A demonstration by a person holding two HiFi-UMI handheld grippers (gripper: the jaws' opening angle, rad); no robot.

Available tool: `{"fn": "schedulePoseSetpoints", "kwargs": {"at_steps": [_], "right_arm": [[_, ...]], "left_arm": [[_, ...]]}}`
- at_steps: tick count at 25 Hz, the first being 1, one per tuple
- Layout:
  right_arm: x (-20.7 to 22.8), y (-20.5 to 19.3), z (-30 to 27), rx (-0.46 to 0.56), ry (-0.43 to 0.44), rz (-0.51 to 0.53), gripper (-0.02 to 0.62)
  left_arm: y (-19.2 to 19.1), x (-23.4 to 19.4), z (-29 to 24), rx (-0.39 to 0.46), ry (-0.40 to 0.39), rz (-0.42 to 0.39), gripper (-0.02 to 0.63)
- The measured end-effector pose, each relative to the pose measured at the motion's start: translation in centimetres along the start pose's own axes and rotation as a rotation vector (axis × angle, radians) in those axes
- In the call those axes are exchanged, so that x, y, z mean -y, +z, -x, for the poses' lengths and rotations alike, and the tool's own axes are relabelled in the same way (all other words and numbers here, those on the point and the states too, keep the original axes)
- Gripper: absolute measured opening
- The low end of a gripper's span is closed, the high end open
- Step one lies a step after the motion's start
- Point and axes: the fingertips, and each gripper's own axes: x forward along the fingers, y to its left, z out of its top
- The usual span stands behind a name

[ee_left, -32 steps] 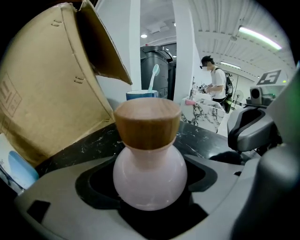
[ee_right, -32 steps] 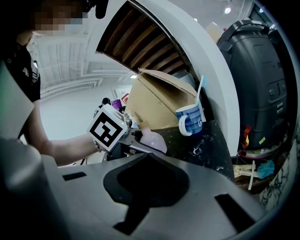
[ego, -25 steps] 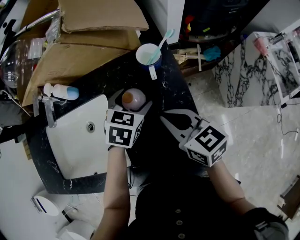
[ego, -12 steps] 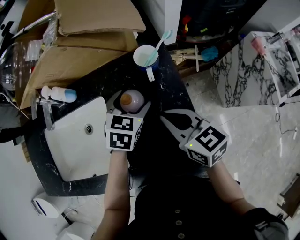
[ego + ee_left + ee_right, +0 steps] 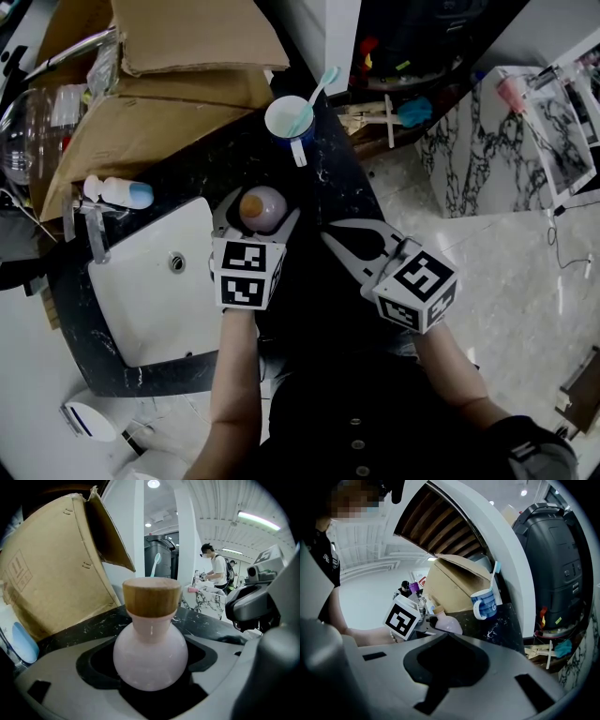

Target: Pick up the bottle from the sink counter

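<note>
**Item: bottle** [image 5: 266,210]. Pink, round-bodied, with a wooden cap. It stands upright on the black marbled sink counter [image 5: 330,178], just off the sink's 2 o'clock corner.

**Change over the last second.** The left gripper [image 5: 260,207] has settled squarely around the bottle. Before, the bottle sat towards the right finger; now a finger lies along each side of the body. In the left gripper view the round belly fills the dark recess between the jaws, which appear pressed onto it. The bottle's spacing from the mug has not altered, so it is judged to be gripped but not yet raised. The lift remains to be done.

**Right gripper** [image 5: 336,234]. It hovers at 4 o'clock of the bottle, off the counter's edge. Its jaws are drawn together on nothing.

**Containers:**
- Mug [image 5: 289,119], blue and white, at 12 o'clock of the bottle. It holds one pale green toothbrush [image 5: 316,89], which leans towards 1 o'clock.
- Sink basin [image 5: 141,291], white, at 8 o'clock. It is bare apart from its drain.
- Cardboard boxes [image 5: 187,42], at 11 o'clock. Their flaps are partly open and the contents are not visible.
- Small white bottle with a blue cap [image 5: 118,192], lying on its side at 9 o'clock by the tap.
</note>
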Motion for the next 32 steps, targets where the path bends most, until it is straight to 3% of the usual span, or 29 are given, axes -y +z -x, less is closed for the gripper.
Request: {"fn": "schedulePoseSetpoints", "kwargs": {"at_steps": [17,26,32], "right_arm": [[-1.2,1.1,0.6,0.001,-0.009,0.069,0.003],[-1.6,2.9,1.5,0.032,-0.020,0.120,0.003],[-2.1,4.6,1.9,0.071,-0.018,0.160,0.003]], "left_arm": [[2.5,-0.4,4.9,0.249,-0.073,0.301,0.390],[5.8,-0.4,9.6,0.427,-0.104,0.370,0.390],[7.2,-0.2,12.2,0.510,-0.106,0.350,0.390]]}}
